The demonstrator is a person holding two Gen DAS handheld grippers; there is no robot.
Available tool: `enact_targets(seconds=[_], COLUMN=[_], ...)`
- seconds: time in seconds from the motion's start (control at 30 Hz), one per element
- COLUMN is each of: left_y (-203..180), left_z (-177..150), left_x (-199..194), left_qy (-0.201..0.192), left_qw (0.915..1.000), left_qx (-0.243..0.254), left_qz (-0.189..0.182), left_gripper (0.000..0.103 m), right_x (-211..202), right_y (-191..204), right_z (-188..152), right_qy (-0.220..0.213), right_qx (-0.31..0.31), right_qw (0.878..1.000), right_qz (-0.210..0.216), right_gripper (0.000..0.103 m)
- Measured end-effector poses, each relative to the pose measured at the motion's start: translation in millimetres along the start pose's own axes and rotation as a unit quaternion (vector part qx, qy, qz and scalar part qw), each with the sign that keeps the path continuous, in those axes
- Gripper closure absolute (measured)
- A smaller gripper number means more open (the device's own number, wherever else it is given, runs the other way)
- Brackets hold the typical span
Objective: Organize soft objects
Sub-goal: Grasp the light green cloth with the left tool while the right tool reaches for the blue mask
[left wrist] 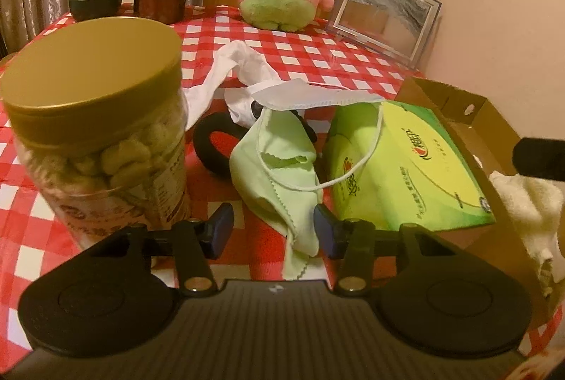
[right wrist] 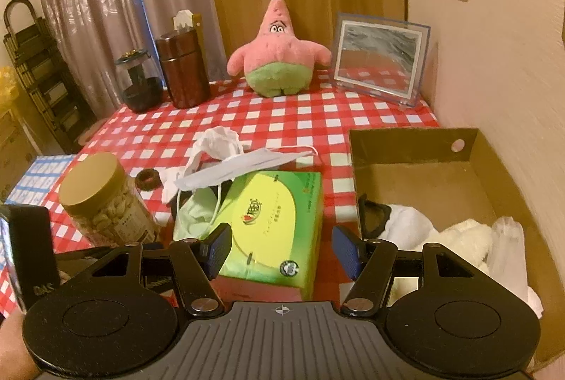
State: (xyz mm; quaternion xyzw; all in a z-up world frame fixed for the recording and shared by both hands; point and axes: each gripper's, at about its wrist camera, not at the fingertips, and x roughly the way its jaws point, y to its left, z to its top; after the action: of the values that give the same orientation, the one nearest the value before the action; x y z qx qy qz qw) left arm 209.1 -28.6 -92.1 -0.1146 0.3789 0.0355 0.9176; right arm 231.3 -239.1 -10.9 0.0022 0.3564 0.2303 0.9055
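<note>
left gripper over the green cloth

the left gripper (left wrist: 273, 226) has its jaws apart around the light green cloth (left wrist: 279, 168) at mid-frame, pads not pressing it. a white face mask (left wrist: 310, 97) drapes just above, its loop trailing over the tissue pack (left wrist: 406, 164). the right gripper (right wrist: 280, 249) hangs open over that pack, cardboard box (right wrist: 416, 147) at right.
</note>
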Motion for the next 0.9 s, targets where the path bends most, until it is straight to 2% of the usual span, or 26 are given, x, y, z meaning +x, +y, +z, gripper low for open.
enact_targets(seconds=[0.07,0.17,0.27,0.33,0.4,0.63,0.9], left_y=[-1,-3,-2,0,0,7,25], left_z=[1,2,3,3,4,4,3], left_x=[4,8,12,11,7,-28,-76], left_qy=[-0.001,-0.004,0.000,0.003,0.002,0.001,-0.018], left_qw=[1.0000,1.0000,1.0000,1.0000,0.9999,0.9996,0.9991], left_qx=[-0.002,0.004,0.002,0.001,0.004,0.019,0.031], left_qz=[-0.001,0.001,-0.001,-0.006,-0.009,-0.022,-0.022], left_gripper=[0.060,0.070,0.082,0.096,0.101,0.102,0.103], right_x=[2,4,6,7,6,4,11], right_y=[1,4,6,6,7,9,27], right_z=[1,3,3,2,2,3,12], right_qy=[0.000,0.002,0.004,0.006,0.006,0.003,0.002], right_qx=[-0.001,-0.003,-0.004,-0.005,-0.007,-0.013,-0.037], right_qw=[1.000,1.000,1.000,1.000,1.000,1.000,0.999], right_qz=[0.001,0.002,0.002,0.001,0.000,0.002,0.022], right_gripper=[0.040,0.040,0.040,0.040,0.040,0.040,0.040])
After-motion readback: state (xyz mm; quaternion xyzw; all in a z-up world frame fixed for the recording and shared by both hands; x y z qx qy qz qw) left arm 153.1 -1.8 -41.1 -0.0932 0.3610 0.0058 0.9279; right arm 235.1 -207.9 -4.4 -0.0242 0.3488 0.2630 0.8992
